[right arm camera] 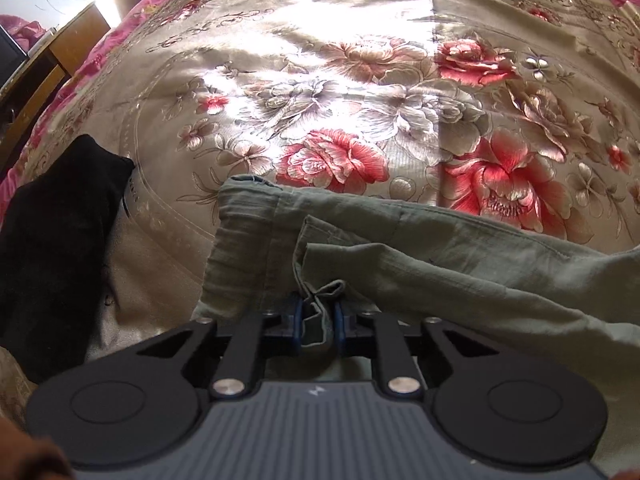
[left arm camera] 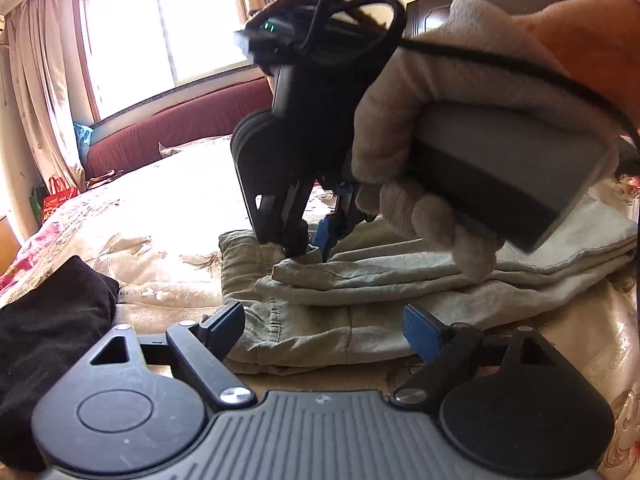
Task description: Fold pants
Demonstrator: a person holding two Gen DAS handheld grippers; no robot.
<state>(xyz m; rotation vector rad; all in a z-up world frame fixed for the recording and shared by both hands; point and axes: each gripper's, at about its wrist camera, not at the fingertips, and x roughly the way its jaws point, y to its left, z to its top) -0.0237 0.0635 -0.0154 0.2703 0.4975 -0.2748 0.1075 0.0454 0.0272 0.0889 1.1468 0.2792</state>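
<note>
The olive pants [right arm camera: 440,264] lie on the floral bedspread [right arm camera: 340,92] — right gripper [right arm camera: 318,322] pinching a bunched hem; left gripper [left arm camera: 320,330] spread wide just beside the waistband; black cloth [right arm camera: 56,248] nearby.

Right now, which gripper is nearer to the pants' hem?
Right. The right gripper is shut on the hem of the pants. The left gripper is open, short of it, above a lower layer.

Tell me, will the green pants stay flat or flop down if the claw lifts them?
The pants look thin and wrinkled, so they would probably droop. The right claw pinches just one bunched corner, so the rest likely hangs. They seem light.
</note>
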